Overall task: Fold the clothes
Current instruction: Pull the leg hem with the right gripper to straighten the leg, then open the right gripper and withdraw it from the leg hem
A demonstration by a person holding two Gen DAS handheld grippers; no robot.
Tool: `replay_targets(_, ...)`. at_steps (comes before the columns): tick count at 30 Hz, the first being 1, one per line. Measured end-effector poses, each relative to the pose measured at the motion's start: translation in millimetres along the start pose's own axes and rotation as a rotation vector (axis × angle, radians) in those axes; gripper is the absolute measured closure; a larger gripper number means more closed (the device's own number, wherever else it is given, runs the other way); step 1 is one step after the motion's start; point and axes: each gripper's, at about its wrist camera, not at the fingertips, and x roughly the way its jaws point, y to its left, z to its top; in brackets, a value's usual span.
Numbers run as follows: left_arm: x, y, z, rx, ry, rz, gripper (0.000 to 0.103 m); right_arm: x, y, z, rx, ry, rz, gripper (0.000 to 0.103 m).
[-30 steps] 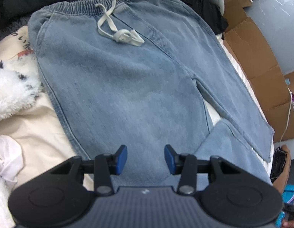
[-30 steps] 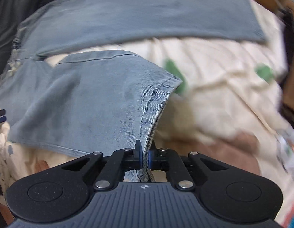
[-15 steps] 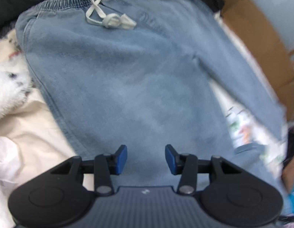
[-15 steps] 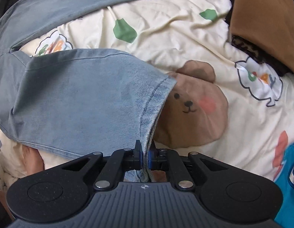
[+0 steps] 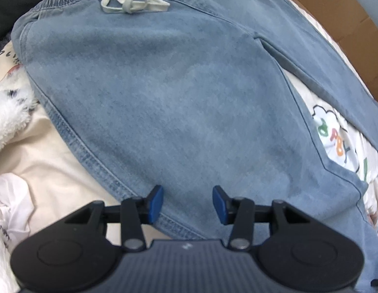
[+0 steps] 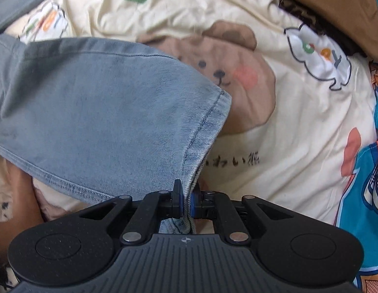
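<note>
**Operator:** What do you hold at the near edge, and where are the jeans?

**Guide:** Your right gripper (image 6: 186, 201) has its fingers pressed together on the hem of one trouser leg (image 6: 96, 112), pinching the denim at its stitched corner. The leg hangs from that pinch, lifted over the bed sheet (image 6: 298, 127) and partly covering the printed bear (image 6: 237, 73). Your left gripper (image 5: 187, 204) has its fingers spread, with nothing between them; it hovers over the thigh of the jeans (image 5: 176, 92), which lie flat on the bed. Farther off lie the drawstring (image 5: 130, 1) and the elastic waistband, and beyond the second leg a cardboard box (image 5: 347, 24).

**Operator:** What can go wrong from here?

**Guide:** Three faults seem likely. You grip only the corner of the hem, so the far corner may sag and the fold come out skewed. With nothing pinning the jeans, a pull on the leg may drag the whole garment across the sheet. The thick seam may also slip from the fingers under load.

**Operator:** What differs from a second ago?

**Guide:** Your right gripper has carried the hem sideways; the bear now sits in view where the second leg filled it. Your left gripper has come lower, nearer the outer seam.
</note>
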Motion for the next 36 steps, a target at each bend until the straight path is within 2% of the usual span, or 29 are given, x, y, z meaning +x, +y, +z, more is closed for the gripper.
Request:
replay_targets(2,0.8,-0.2,-0.6,0.006,0.003,0.001,0.055,3.8,-0.3,-2.2,0.003,0.021,-0.004,0.097)
replay_targets(4,1.3,1.0,-1.3,0.006,0.007,0.001,0.055,3.0,-1.2,-2.1,0.014,0.031,-0.035,0.09)
replay_targets(6,1.2,1.3,-1.9,0.004,0.009,0.001,0.055,-2.4,-2.7,-0.3,0.011,0.024,-0.055,0.073)
replay_targets(8,0.5,0.7,-1.8,0.005,0.009,-0.001,0.055,-10.8,-4.1,3.3,0.003,0.007,-0.063,0.06)
replay_targets(15,-9.9,-5.7,3.4,0.027,-0.017,-0.031,0.055,-52.3,-0.6,46.7,-0.132,-0.028,-0.073,0.059)
replay_targets(20,-15.4,-17.1,10.7,0.044,-0.044,-0.042,0.055,-84.0,-4.6,90.2,-0.234,-0.043,-0.085,0.053)
replay_targets(25,-18.0,-35.2,19.9,0.07,-0.062,-0.047,0.055,-94.4,-13.2,119.4,-0.283,-0.062,-0.076,0.053)
replay_targets(30,-19.2,-53.9,30.7,0.094,-0.074,-0.055,0.055,-85.7,-21.6,125.8,-0.291,-0.093,-0.02,0.053)
replay_targets(36,-15.9,-80.4,45.5,0.137,-0.101,-0.067,0.052,-51.9,-39.7,101.5,-0.219,-0.159,0.103,0.053)
